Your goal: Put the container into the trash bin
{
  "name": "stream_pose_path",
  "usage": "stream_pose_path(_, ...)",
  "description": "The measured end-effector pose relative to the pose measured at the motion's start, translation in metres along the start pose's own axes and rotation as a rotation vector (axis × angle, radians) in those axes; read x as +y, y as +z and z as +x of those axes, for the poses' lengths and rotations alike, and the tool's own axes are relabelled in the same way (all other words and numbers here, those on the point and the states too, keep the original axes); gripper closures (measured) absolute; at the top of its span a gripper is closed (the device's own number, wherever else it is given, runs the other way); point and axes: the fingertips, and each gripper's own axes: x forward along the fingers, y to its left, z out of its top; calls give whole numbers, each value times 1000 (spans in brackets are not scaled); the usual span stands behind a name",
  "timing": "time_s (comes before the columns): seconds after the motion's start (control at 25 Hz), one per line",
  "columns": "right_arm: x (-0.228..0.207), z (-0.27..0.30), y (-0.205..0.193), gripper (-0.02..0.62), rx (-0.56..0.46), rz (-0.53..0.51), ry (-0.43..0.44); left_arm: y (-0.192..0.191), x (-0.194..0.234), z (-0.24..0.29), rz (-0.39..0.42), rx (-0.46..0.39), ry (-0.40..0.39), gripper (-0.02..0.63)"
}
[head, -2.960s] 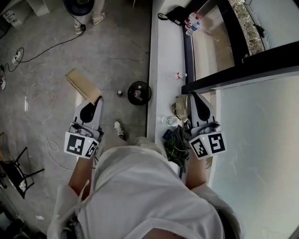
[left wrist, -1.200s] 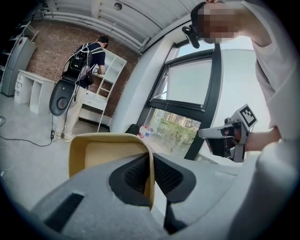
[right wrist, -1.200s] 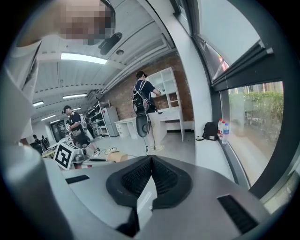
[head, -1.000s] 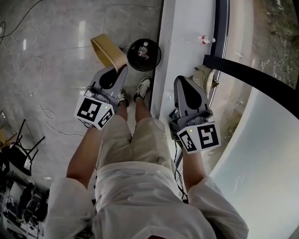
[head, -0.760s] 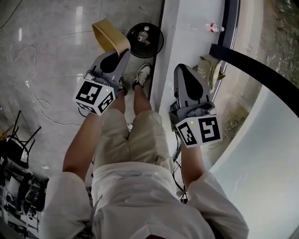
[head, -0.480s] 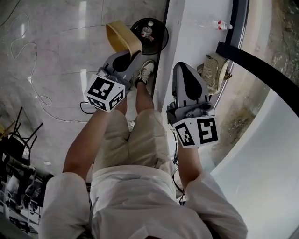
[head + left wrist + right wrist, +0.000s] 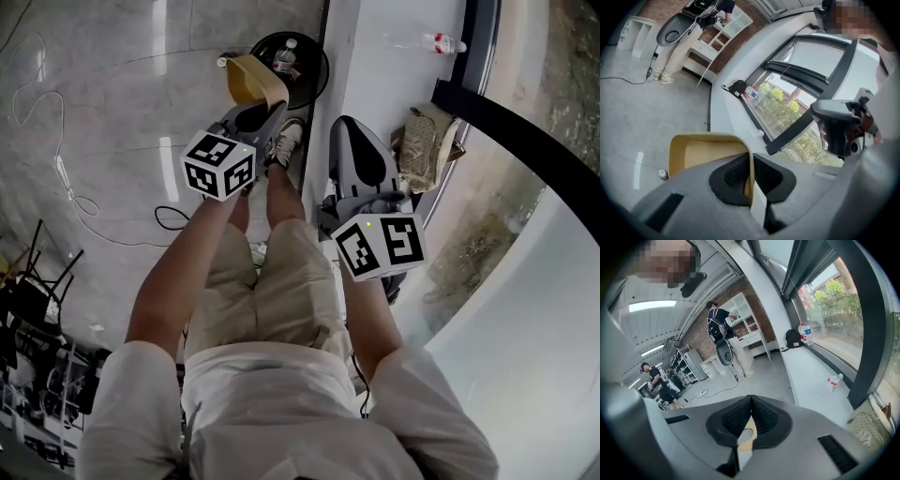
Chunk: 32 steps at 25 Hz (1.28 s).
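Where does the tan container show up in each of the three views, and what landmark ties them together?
Head view: container at top centre, in the left tongs, overlapping the trash bin's left edge.
Left gripper view: lower left, clamped between the tongs.
Right gripper view: not clearly in it.
Shared landmark: red-labelled bottle on the white ledge.

Glossy grey floor (image 7: 112, 112), white window ledge (image 7: 389, 84), brick wall (image 7: 750, 289)
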Motion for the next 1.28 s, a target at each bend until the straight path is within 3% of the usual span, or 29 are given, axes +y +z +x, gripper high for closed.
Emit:
stream_pose_path(0.16,-2,8,-1,594,9,-18,17,-11,0,28,-59,26,-53,584)
stream_pose_path(0.4,-6,13,-8,594,29,-60,50,-25,21,60,-178,7,-43,584)
stream_pose_path(0.64,-25,18,-23,594,47,-56,24,-43,60,96,-294,-13,5,584)
stream_pose_path(0.88,-39,25,-38,594,60,-42,7,-53,88,125,-360,-12,28,584)
stream_pose_path(1.28,-53,39,-62,594,64,-6,6,-92,142,151,-485,11,147,584)
